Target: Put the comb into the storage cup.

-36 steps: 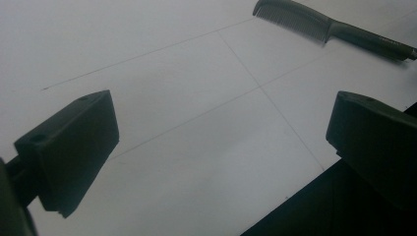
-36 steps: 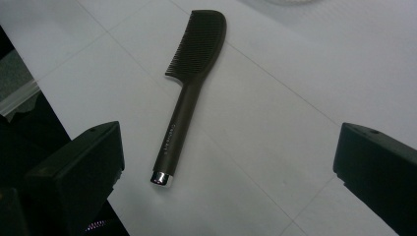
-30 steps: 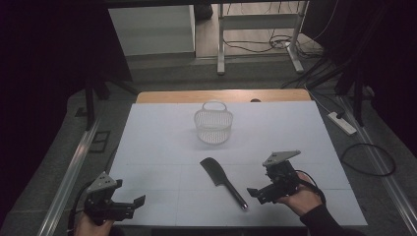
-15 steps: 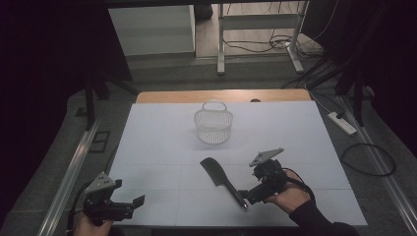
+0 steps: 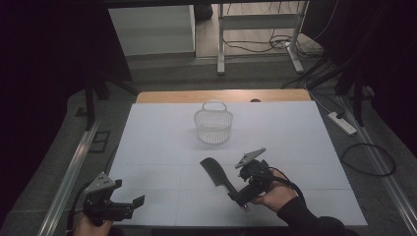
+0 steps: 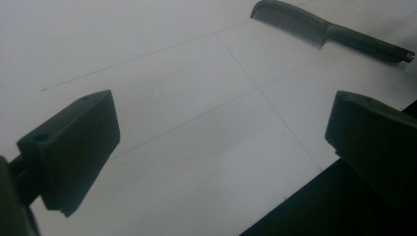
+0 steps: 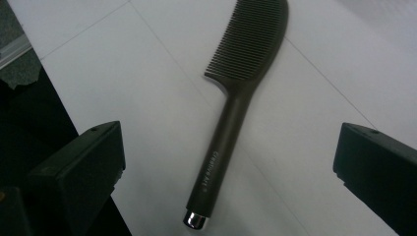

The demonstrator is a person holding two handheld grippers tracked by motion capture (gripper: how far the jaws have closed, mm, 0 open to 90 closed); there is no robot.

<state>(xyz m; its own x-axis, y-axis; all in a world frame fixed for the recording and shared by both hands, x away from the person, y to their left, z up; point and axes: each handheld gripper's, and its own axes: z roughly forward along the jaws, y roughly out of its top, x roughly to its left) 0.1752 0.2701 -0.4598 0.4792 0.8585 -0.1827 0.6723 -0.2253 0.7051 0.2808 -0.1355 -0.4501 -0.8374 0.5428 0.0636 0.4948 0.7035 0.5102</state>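
Observation:
A dark comb (image 5: 220, 177) with a long handle lies flat on the white table (image 5: 162, 142), teeth end toward the far side. In the right gripper view the comb (image 7: 235, 113) runs up the middle between the two jaws, its silver-capped handle end nearest. My right gripper (image 5: 239, 197) is open and hovers at the comb's handle end, not touching it. My left gripper (image 5: 138, 202) is open near the table's front left edge, empty. In the left gripper view the comb (image 6: 328, 30) lies far off at the top right.
A white mesh basket (image 5: 213, 125) with a handle stands upright behind the comb, at the table's middle. A wooden strip (image 5: 221, 96) edges the far side. Metal rails (image 5: 69, 172) run along both sides, and a power strip (image 5: 342, 123) lies on the floor at right.
My right gripper has moved left and down to the comb's handle end. The left gripper has stayed put.

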